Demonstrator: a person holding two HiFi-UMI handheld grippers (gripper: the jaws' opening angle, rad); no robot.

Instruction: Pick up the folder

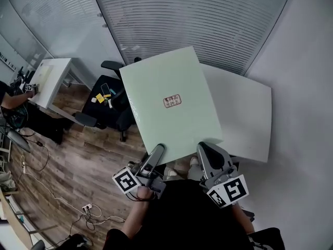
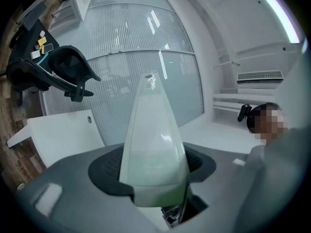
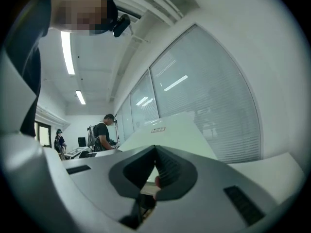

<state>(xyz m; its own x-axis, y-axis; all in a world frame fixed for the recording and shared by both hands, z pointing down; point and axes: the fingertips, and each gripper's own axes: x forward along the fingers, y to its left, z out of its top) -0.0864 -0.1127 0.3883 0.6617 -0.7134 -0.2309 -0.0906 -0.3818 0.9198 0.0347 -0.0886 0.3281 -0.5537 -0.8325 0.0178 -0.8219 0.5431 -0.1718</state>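
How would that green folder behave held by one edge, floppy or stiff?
Probably fairly stiff: the folder looks flat though left tool and right tool grip only its near edge. Thin, so likely light. Glossy cover might slip.

Floor: brown wood planks [image 1: 78, 160] to my left, with a white power strip [image 1: 88, 208] and loose cables [image 1: 104, 220] lying on the near part.
Windows: a glass wall with fine horizontal blinds [image 1: 197, 20] runs across the far side.
Wall: plain white [image 1: 307, 87] on my right.
Table: white top [image 1: 250, 113] in front of me, in the far right corner.
Chair: black office chair [image 1: 112, 105] just left of the table.
Desk: a second white one [image 1: 52, 77], far left by the glass.
Light: long ceiling strips [image 3: 68, 52], lit.
Air unit: white and slatted [image 2: 260, 75], high on the wall.
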